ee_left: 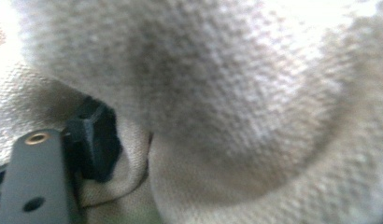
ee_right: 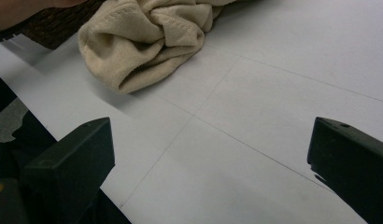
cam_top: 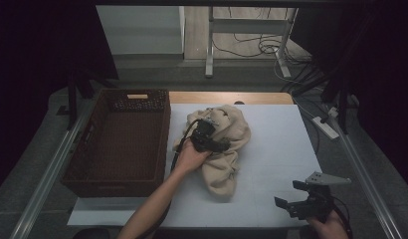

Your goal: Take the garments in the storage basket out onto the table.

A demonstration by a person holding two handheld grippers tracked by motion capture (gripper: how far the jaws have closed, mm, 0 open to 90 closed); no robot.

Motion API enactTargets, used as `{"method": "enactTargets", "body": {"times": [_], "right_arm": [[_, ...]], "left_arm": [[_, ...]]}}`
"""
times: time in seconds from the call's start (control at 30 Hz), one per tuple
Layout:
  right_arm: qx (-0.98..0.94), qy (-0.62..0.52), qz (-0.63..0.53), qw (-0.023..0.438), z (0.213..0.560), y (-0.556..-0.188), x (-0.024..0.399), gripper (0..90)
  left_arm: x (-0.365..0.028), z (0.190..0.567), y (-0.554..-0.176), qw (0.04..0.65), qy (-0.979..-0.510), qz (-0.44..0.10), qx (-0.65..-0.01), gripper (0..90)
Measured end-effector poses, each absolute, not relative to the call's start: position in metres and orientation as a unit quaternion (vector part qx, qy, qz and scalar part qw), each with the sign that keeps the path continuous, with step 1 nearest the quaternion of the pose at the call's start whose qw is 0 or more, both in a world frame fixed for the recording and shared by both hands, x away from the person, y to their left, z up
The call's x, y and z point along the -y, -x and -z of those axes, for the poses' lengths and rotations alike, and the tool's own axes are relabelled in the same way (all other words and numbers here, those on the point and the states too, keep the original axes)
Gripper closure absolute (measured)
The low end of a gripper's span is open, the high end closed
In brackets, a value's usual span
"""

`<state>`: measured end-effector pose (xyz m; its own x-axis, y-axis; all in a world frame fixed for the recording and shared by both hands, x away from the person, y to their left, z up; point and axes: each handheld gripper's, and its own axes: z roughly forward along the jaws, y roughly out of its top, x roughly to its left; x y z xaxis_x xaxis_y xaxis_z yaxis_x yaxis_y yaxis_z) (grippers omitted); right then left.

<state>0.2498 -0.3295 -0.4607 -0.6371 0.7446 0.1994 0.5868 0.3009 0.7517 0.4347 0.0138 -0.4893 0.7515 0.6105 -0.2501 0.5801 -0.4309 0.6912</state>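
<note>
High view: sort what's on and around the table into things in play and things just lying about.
In play:
- beige cloth, crumpled on the white table
- left hand-held gripper, pressed into the cloth
- wicker basket, beside the cloth, apparently empty

Lying about:
- right hand-held gripper, open, idle
- power strip
- floor cables

Left gripper jaws are sinking into the beige cloth, so their tips are staying hidden. In the left gripper view the cloth is blurring out, covering 1 jaw entirely. Right hand is getting cut off by the bottom edge.
</note>
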Motion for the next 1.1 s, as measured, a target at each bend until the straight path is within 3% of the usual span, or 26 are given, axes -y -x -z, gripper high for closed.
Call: {"method": "enactTargets", "body": {"times": [0.37,0.8,1.1], "right_arm": [[-0.799,-0.418,-0.422,0.091,0.461,-0.25,0.33,1.1],[-0.8,-0.417,-0.421,0.09,0.461,-0.25,0.33,1.0],[-0.8,-0.417,-0.421,0.09,0.461,-0.25,0.33,1.0]], "left_arm": [[-0.014,0.485,-0.431,0.423,-0.841,-0.002,-0.337,3.3],[-0.017,0.467,-0.422,0.425,-0.848,-0.025,-0.315,1.3],[-0.024,0.457,-0.421,0.441,-0.843,-0.011,-0.308,1.4]]}}
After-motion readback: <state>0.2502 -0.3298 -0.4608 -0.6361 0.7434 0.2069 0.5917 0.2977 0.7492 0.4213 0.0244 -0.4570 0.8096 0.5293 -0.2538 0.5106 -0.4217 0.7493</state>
